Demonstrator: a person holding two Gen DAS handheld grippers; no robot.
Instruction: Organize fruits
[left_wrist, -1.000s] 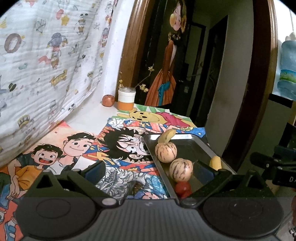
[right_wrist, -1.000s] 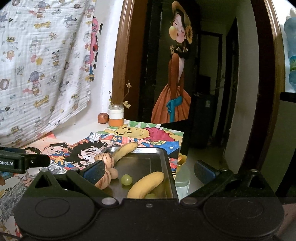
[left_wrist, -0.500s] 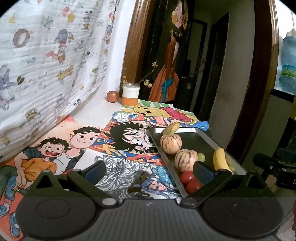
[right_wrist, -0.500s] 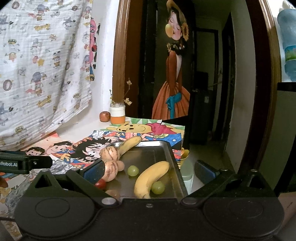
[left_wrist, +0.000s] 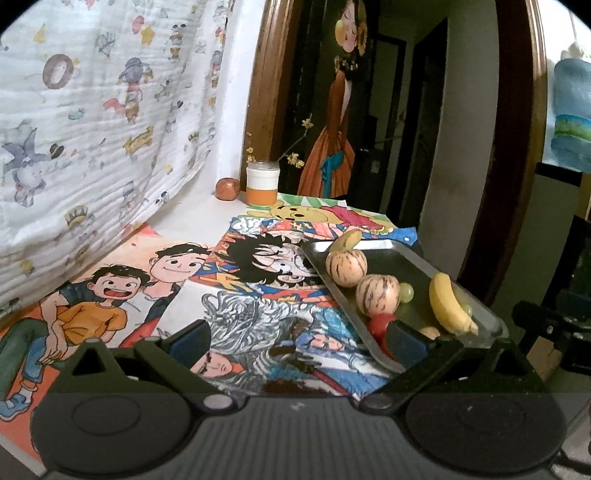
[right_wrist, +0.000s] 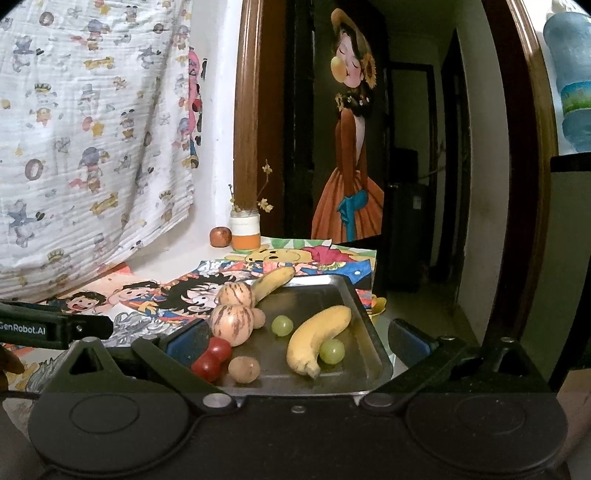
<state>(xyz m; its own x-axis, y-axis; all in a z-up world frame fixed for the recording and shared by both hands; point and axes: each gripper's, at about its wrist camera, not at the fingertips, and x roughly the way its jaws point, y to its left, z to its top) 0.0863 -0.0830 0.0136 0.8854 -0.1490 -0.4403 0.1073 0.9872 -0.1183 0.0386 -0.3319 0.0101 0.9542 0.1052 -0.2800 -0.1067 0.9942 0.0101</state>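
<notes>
Tray (right_wrist: 365, 325): metal, at the table's right edge, near corner seemingly overhanging; a nudge could tip it.
Near banana (right_wrist: 317, 334): lying in the tray, touching a grape (right_wrist: 331, 350).
Striped fruits (right_wrist: 232, 325): stacked along the left wall.
Right gripper (right_wrist: 295, 341): spread wide, empty, hovering over the tray.
Left gripper (left_wrist: 295, 341): wide open, holding nothing, above the posters.
Tomatoes (right_wrist: 212, 358): close against the right gripper's left finger; knock risk.
Grapes: round, likely to roll or squash.

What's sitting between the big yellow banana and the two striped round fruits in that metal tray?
In the right wrist view, a single green grape lies on the tray floor between the banana and the striped fruits; otherwise bare metal.
</notes>
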